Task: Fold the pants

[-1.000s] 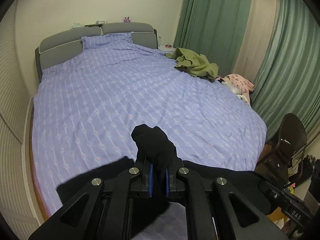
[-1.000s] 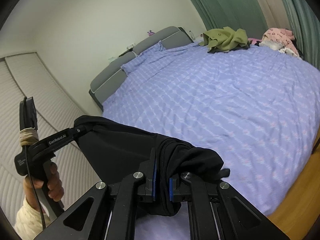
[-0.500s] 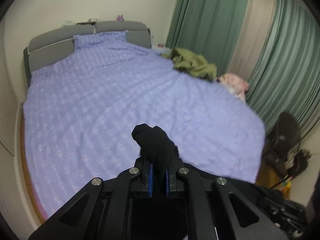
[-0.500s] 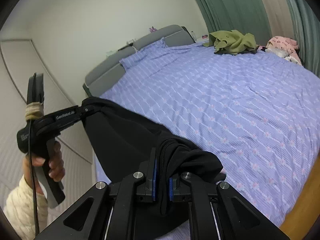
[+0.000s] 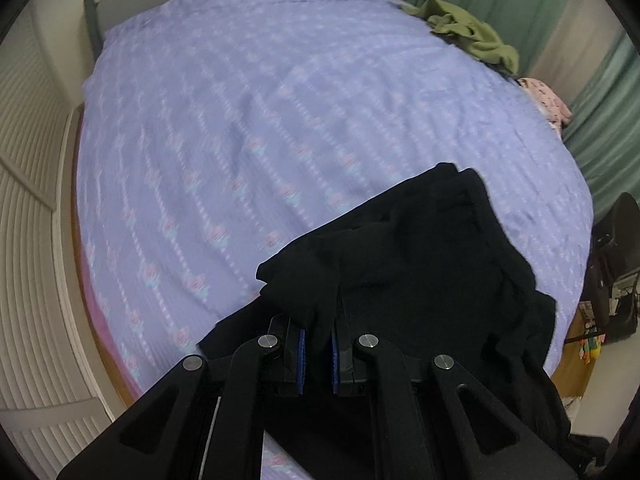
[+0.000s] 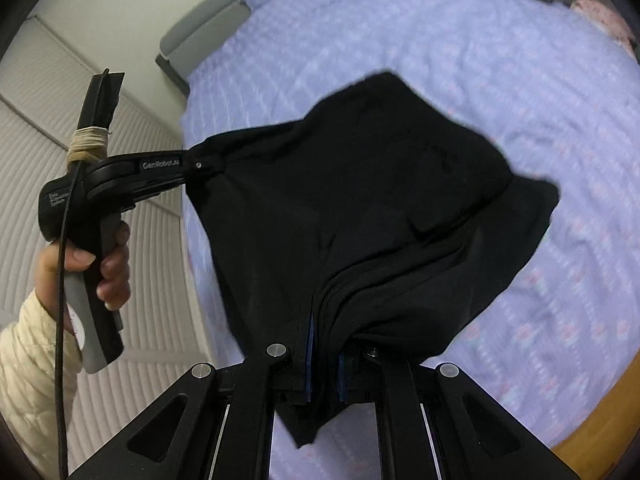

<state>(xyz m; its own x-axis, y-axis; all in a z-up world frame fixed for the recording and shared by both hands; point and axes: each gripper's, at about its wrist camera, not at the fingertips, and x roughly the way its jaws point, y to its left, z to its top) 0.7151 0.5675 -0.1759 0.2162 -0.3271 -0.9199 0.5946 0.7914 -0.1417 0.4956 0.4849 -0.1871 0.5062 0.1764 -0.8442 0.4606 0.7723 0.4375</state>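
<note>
Over the foot end of the wide bed with the lilac, flower-striped cover (image 5: 248, 128), one pair of black, soft-fabric pants (image 6: 360, 200) hangs spread in the air between two black two-finger grippers. From the left wrist view, the left gripper (image 5: 317, 350) has its two blue-lined fingers (image 5: 301, 356) closed on a bunched fold of the pants, and the cloth billows forward and to the right above the cover. From the right wrist view, the right gripper (image 6: 323, 376) pinches another gathered edge of the same garment between its two blue pads, with a short tail of cloth dropping below the tips. That view also shows the left gripper from the side, its tips buried in a corner of the pants, held by one bare hand (image 6: 92, 268) in a cream quilted sleeve (image 6: 28, 364).

Two loose garments lie along the bed's far right edge: one crumpled olive-green piece (image 5: 472, 32) and one pink patterned piece (image 5: 546, 96). Green curtains (image 5: 600, 120) hang beyond that edge, and a grey padded headboard (image 6: 208, 28) closes the far end.
</note>
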